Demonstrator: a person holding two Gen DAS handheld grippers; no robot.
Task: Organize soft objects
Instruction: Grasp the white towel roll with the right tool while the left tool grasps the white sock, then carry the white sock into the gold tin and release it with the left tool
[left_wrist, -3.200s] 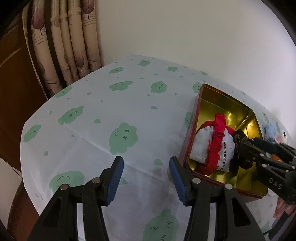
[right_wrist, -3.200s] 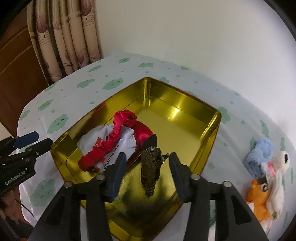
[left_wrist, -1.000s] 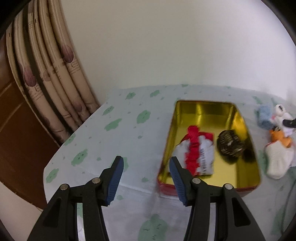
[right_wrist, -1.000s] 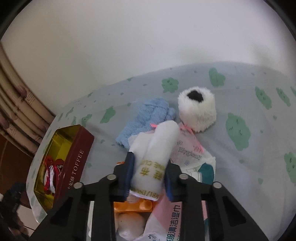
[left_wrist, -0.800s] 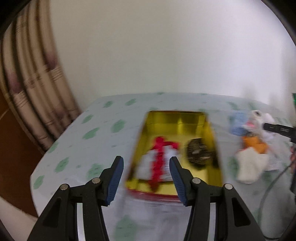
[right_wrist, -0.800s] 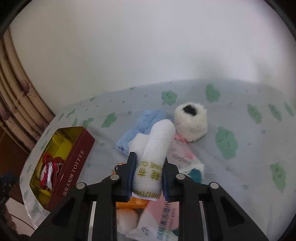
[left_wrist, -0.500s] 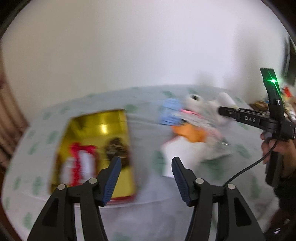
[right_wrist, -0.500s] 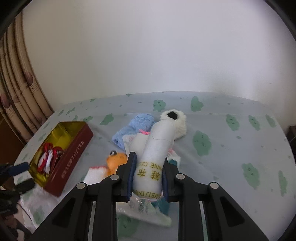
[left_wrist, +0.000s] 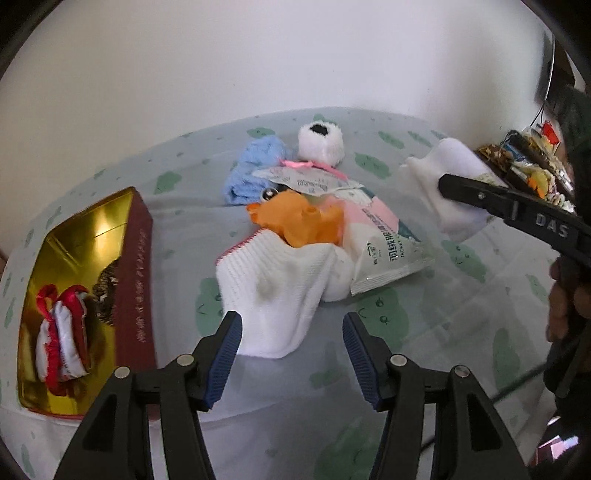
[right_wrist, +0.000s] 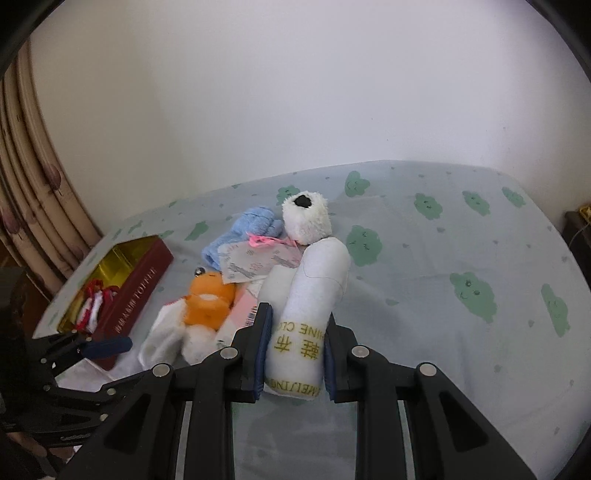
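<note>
Now, right gripper (right_wrist: 295, 345): clamped on the white cloth roll (right_wrist: 310, 306), lifted at 3 o'clock of the pile.
Left gripper (left_wrist: 291, 349): jaws spread, at 6 o'clock of the white sock (left_wrist: 277, 291).
Toffee tin (left_wrist: 136, 280): 9 o'clock, red scrunchie bundle (left_wrist: 61, 332) inside.

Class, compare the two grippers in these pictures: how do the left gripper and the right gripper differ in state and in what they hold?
The left gripper is open; the right gripper is shut. The left gripper holds nothing and points at a white sock on the table; the right gripper clamps a rolled white cloth with yellow print. Both have black arms and blue ribbed pads.
</note>
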